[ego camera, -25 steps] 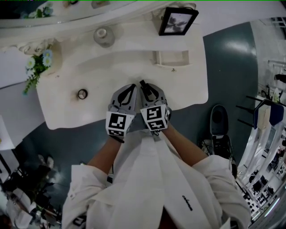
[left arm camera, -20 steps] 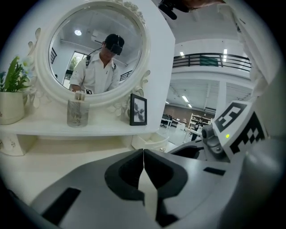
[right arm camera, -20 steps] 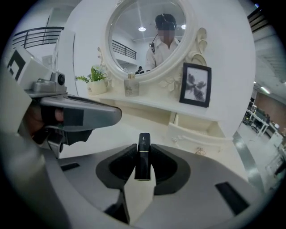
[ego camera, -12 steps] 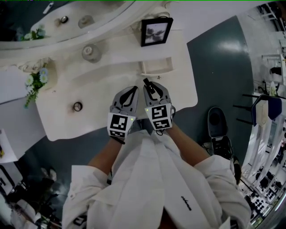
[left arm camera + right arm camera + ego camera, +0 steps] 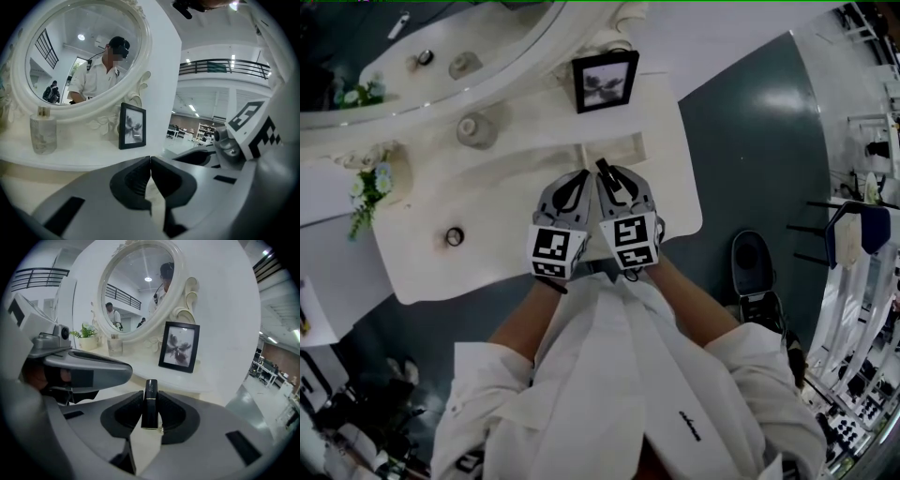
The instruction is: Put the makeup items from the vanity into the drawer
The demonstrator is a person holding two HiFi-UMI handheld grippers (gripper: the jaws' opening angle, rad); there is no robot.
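Right gripper view, entry one: hazards.
- Right gripper (image 5: pixel 150 401): jaws narrow, clamped on a black lipstick tube (image 5: pixel 150 405). The tube stands upright between the pads, its cap end poking above them toward 12 o'clock.
- Risk one: the barrel is slim and smooth. It may pivot or slide out if the gripper tilts sharply or the tube knocks a drawer wall.
- Risk two: the left gripper (image 5: pixel 150 161), jaws together on nothing, sits just beside the right one at its 9 o'clock. The two bodies could bump as the tube is lowered.
- Risk three: the picture frame (image 5: pixel 178 346) is propped beyond the tube at 12 to 1 o'clock. An overreach could tip it.
- Risk four: if let go from too high, the tube may bounce or roll off the vanity top (image 5: pixel 487 197).

Entry two: position.
- Lipstick tube: held clear of the surface at the tip of the right gripper.
- Small open drawer (image 5: pixel 626 148), as it appears: pale, just past the tips at 12 o'clock in the head view and partly covered by them. Whether the tube is over its opening cannot be told.
- Also on the vanity: a glass bottle (image 5: pixel 475 129) at 10 o'clock and a small round pot (image 5: pixel 454 236) at 9 o'clock, both well apart from the grippers.
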